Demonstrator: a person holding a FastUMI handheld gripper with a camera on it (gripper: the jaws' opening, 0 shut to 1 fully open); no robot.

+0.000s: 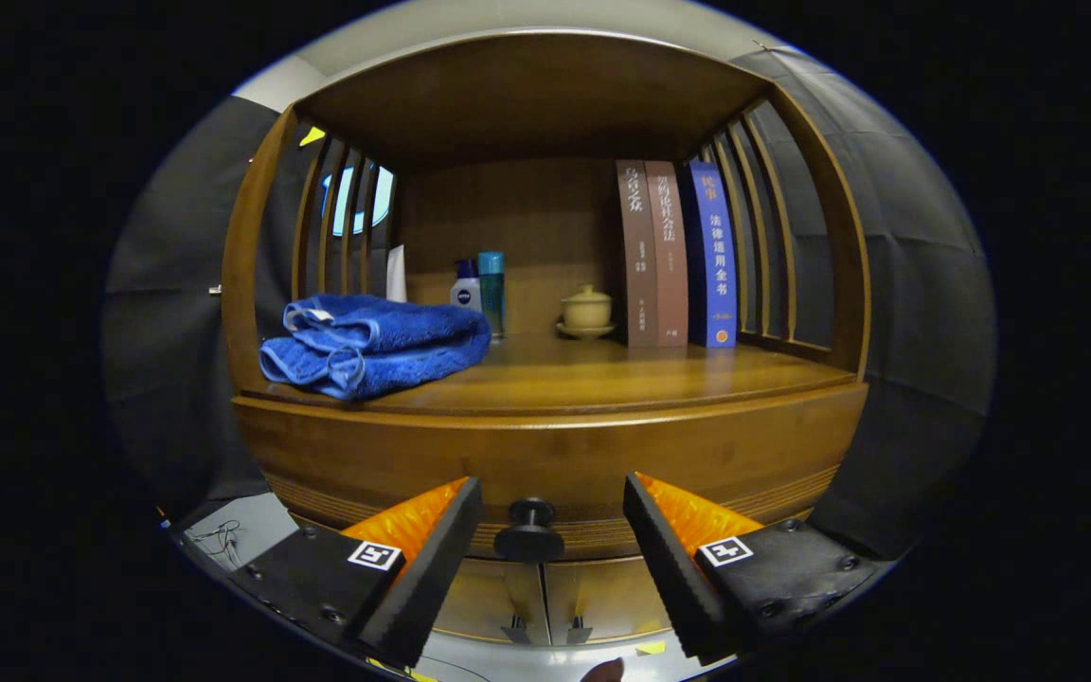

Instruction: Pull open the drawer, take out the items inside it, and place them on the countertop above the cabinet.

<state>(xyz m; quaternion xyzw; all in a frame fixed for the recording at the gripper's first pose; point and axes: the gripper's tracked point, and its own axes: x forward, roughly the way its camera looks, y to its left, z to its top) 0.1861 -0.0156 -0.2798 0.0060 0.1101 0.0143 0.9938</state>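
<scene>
Hiding its contents: the drawer (545, 455) was closed, so nothing inside could be made out.
Knob: the dark drawer knob (528, 530) sat between the fingers, untouched by either.
Gripper: the gripper (553, 516) was spread apart, holding nothing.
Countertop: the countertop (602, 374) carried a folded blue towel (375, 343), two bottles (481, 289), a lidded cup (587, 311) and three upright books (676, 254).
Lower doors: cabinet doors (545, 597) below the drawer were partly cut off.

Claw (553, 530) open, level

Both fingers (432, 559) spread wide apart, pointing straight ahead, gripping nothing between them
</scene>
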